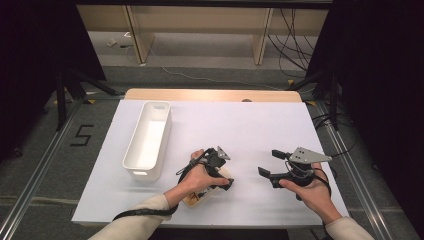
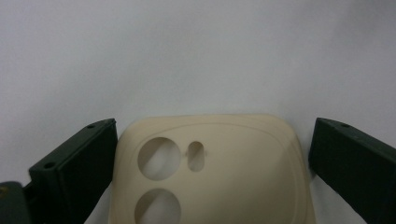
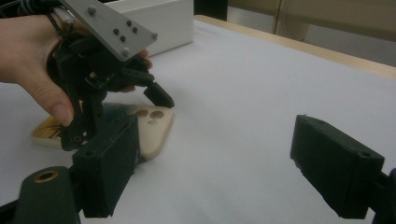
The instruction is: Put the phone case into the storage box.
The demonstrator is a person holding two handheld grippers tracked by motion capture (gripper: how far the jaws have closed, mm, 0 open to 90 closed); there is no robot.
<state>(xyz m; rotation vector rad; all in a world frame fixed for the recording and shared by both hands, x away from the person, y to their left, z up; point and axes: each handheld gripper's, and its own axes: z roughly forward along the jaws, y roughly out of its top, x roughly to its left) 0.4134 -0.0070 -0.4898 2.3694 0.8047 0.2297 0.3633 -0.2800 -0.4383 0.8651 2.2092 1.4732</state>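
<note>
A cream phone case [image 2: 224, 168] with round camera holes lies flat on the white table cover [image 1: 240, 125], near the front edge. My left gripper [image 2: 212, 135] is open and straddles the case's camera end, one jaw on each side; the right jaw stands a little clear of the edge. In the high view the left gripper [image 1: 225, 177] points down over the phone case [image 1: 197, 199], which the hand partly hides. My right gripper [image 1: 270, 163] is held to the right, open, with nothing between its jaws. The right gripper view looks past the right gripper [image 3: 219, 158] at the left gripper [image 3: 116, 88] and the phone case [image 3: 156, 128].
A long white bin [image 1: 147, 140] stands to the left of my left hand, its inside looking bare. Bare white cover stretches between and beyond the two grippers. The table's wooden far edge [image 1: 210, 95] shows behind the cover.
</note>
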